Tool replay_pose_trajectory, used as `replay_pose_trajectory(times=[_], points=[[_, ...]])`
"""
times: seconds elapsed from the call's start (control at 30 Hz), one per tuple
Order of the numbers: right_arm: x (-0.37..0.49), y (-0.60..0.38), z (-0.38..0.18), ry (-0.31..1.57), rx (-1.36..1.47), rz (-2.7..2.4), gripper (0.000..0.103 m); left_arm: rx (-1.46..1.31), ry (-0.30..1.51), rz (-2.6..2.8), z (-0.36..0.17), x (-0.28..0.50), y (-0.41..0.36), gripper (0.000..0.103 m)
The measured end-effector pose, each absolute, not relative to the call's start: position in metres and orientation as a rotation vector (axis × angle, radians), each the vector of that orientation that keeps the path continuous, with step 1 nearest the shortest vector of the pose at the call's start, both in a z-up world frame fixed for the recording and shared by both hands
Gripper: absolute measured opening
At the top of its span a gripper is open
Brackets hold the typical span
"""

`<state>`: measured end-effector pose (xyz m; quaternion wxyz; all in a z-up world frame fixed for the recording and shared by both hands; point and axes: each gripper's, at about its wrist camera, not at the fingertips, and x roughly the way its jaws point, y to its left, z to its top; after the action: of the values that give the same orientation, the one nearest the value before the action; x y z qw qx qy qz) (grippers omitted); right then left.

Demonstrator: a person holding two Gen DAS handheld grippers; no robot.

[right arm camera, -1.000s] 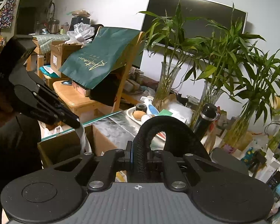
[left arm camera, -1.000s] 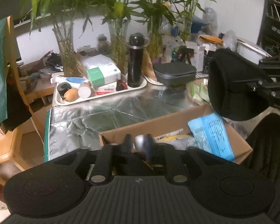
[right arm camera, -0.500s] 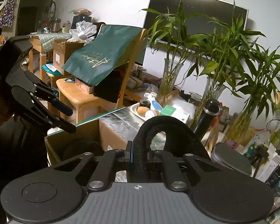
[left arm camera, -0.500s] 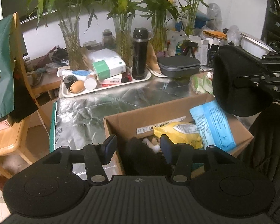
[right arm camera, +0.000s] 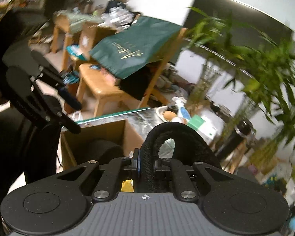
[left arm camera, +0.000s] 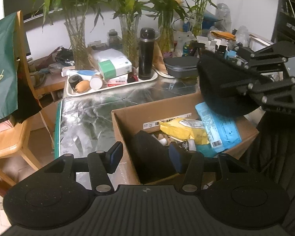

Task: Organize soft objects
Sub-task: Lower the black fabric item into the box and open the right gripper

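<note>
On the foil-covered table sits the open cardboard box, and that's where the action is, with a wall of bamboo plants in glass vases crowding the back edge. To the left, a wooden chair draped with a green bag hems in that side. Behind the box, a white tray carries a tall black flask, a white-and-green carton and small jars, with a grey case just beside it. Inside the box, a blue packet leans on the right wall against a yellow pouch, and a black soft pad lies at the near-left corner. The left gripper hangs over that corner, jaws standing apart with nothing pressed between them, the pad below and between its blue-faced fingers. Over on the right, the right gripper is clamped tight on a folded black soft piece, which arches up ahead of the jaws; from the left wrist camera that piece hovers above the box's far-right corner, over the blue packet. The right wrist view is smeared with blur, so the background there can't be read well.
</note>
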<state>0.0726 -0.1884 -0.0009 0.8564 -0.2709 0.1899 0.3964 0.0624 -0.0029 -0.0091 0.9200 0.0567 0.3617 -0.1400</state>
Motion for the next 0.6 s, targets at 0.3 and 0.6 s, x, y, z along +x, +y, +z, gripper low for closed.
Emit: replay_pose_trajectory(times=[0.3,0.6], points=[[0.058,-0.156,-0.028,0.484,-0.757,0.936,0.056,0.061,0.776,-0.232,-0.008,0.061,0.007,0.051],[0.06,-0.197,-0.012,0.527,-0.474,0.739,0.101,0.08,0.824,-0.153,-0.01,0.057,0.002,0.076]])
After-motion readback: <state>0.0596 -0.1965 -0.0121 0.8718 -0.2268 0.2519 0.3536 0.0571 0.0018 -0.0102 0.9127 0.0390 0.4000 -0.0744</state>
